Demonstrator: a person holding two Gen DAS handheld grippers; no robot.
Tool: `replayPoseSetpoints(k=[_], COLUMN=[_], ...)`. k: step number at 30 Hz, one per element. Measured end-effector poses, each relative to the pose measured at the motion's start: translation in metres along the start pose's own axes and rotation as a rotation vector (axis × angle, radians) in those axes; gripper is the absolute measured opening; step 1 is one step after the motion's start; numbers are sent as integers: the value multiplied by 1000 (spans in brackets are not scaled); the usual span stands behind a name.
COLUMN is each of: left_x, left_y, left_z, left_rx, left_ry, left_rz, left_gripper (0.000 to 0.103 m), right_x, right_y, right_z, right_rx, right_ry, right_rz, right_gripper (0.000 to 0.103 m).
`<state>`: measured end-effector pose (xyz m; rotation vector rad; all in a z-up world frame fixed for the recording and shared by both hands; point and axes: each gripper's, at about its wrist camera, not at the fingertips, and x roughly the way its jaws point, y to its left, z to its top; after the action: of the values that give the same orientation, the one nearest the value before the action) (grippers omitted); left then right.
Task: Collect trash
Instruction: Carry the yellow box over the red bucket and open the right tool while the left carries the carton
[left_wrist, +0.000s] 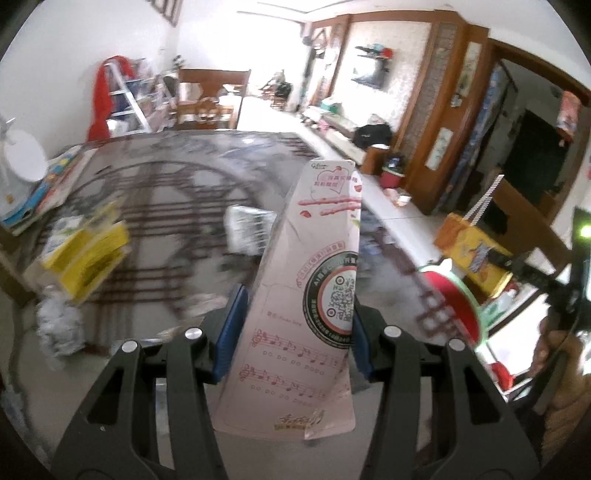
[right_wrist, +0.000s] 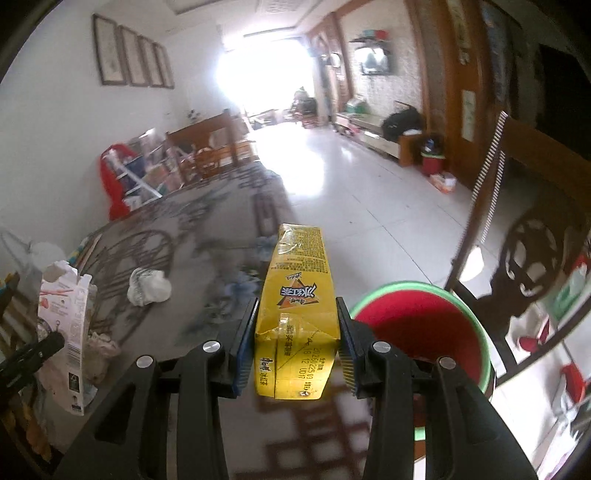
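Place: a home's living and dining room is being shown.
Floor: white tiles (right_wrist: 369, 192) are being lit by a bright far doorway.
Walls: four framed pictures (right_wrist: 133, 61) are being displayed in a row.
Furniture: wooden chairs (right_wrist: 207, 155), a carved chair back (right_wrist: 532, 254) and a patterned glass table (left_wrist: 177, 206) are being seen.
Clutter: a bookshelf (right_wrist: 155, 173) is being crowded with books.
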<state>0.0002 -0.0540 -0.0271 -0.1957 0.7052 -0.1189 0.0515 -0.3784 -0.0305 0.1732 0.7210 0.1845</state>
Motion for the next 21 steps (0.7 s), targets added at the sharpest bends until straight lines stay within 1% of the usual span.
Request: replayPoseSetpoints(k=[4,6,9,13,16,21], left_x=[9,16,27,38,45,56], left_y=[-31,-47,-68,-95,-116,-138], left_z=[9,12,12,11,12,12], left_rx=[-7,-15,-18,2,33,62], left_ry=[7,24,53,80,93,117], left_rz=[-80,-123,-174,-222,-251,-290], left_gripper=[49,49,49,49,49,49], right_x=[-9,-15,-23,-27,-25,-27], right_y=[-23,-32,-39,-47,-58,-81], right_z=[-1,-1,-1,0,0,0], right_rx=[54,77,75,81,116,194], right_ry=[-5,-27,-56,-68,-55,-47], right_rz=[-20,-28,-53,-77,-92,-113], right_gripper=[38,38,38,38,38,38])
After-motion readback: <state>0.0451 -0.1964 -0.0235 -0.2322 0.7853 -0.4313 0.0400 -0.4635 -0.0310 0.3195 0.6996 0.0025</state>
